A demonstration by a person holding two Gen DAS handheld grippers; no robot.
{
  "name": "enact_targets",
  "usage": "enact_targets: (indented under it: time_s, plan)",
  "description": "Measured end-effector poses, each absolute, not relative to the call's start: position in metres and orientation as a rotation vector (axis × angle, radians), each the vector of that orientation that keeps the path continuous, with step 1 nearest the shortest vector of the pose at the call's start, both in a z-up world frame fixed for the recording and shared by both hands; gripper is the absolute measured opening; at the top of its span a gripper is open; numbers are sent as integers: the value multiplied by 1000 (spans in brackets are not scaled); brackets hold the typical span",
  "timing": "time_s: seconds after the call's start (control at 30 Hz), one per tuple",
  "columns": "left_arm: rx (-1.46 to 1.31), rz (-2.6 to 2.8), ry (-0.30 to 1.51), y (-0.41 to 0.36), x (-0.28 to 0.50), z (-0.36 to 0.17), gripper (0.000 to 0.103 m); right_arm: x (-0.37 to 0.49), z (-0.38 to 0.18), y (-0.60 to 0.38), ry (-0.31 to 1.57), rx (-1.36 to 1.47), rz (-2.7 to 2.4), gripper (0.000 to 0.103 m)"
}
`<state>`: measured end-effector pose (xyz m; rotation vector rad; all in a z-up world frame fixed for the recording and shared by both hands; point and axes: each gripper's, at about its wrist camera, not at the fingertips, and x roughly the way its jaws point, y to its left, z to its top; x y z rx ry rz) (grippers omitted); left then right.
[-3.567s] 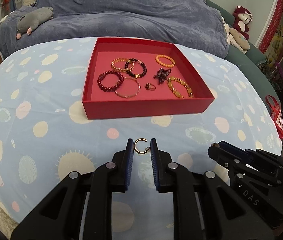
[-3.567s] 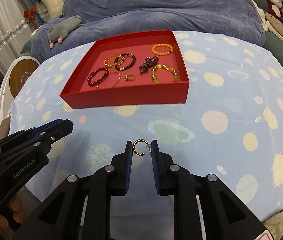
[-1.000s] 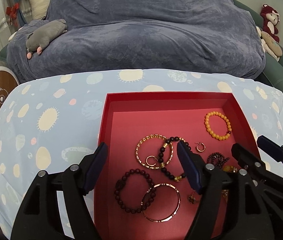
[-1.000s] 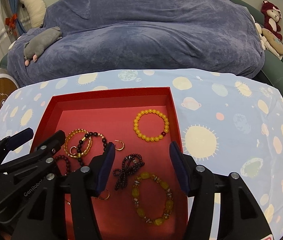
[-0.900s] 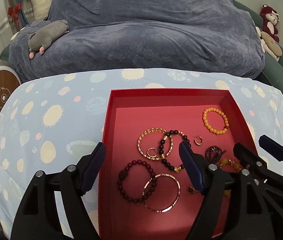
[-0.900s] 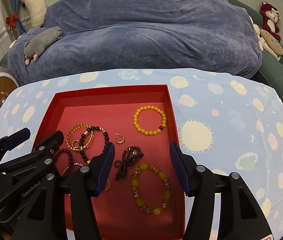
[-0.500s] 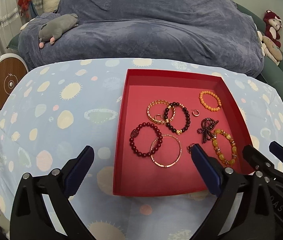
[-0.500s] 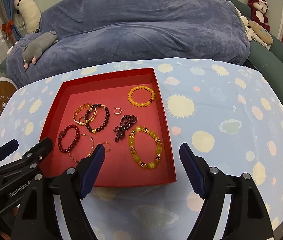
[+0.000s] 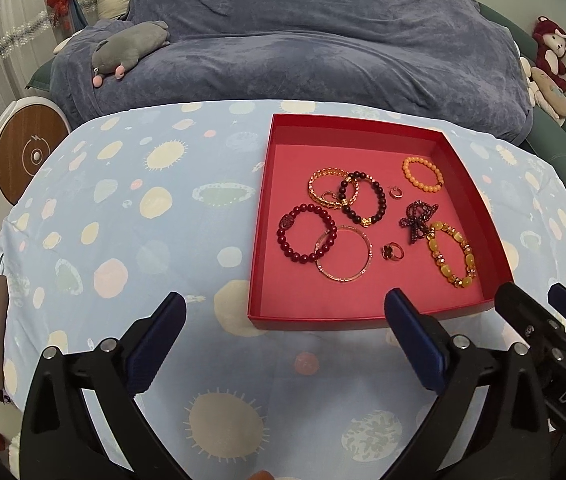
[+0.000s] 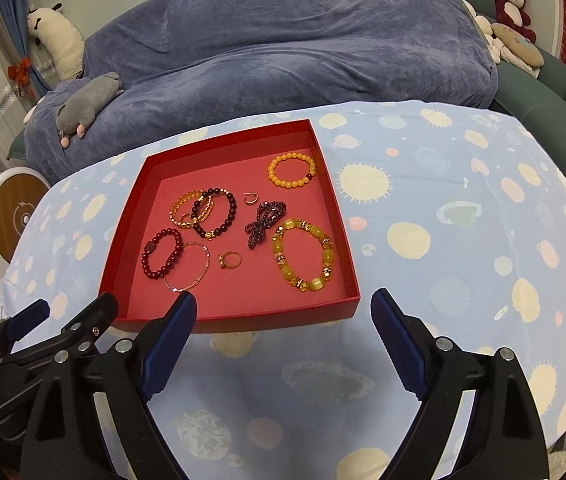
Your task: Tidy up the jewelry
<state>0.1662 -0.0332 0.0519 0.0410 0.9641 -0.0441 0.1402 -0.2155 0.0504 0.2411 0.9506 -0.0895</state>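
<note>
Nearest the cameras, our left tool and our right tool were both spread wide with nothing between their blue-padded fingers, hovering side by side above the pale blue sun-and-planet patterned cloth covering the surface. Just beyond both tools stood the shallow square red cardboard box, its near wall facing us and its sides running away from us.

Every piece of jewelry we could see lay on the box floor. Toward the near right corner lay the yellow stone bead bracelet, with the small gold ring with a dark stone beside it. Left of these, the thin rose-gold bangle overlapped the dark red bead bracelet. Farther in were the dark purple beaded bow, the black-and-gold bead bracelet crossing the gold chain bracelet, and the small gold hoop earring. The orange bead bracelet lay farthest, near the back right corner.

The box lay ahead and to the right of the left tool, ahead and to the left of the right tool, roughly equally near both. We saw nothing loose on the cloth, so we judged the gathering essentially complete.
</note>
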Motion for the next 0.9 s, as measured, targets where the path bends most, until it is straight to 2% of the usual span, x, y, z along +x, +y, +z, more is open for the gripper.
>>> enact_targets:
  time_s: [0.17,0.2,0.9]
  plan:
    - [43,-42,977,-30,161,47,96,137,44,-210,972,209,-88,89]
    - [41,-39,982,-29,161,46,96,136,43,-210,972,207,-95,98]
    - [77,-5,992,-32,160,33,96,130,38,-209,944,156,-138,97]
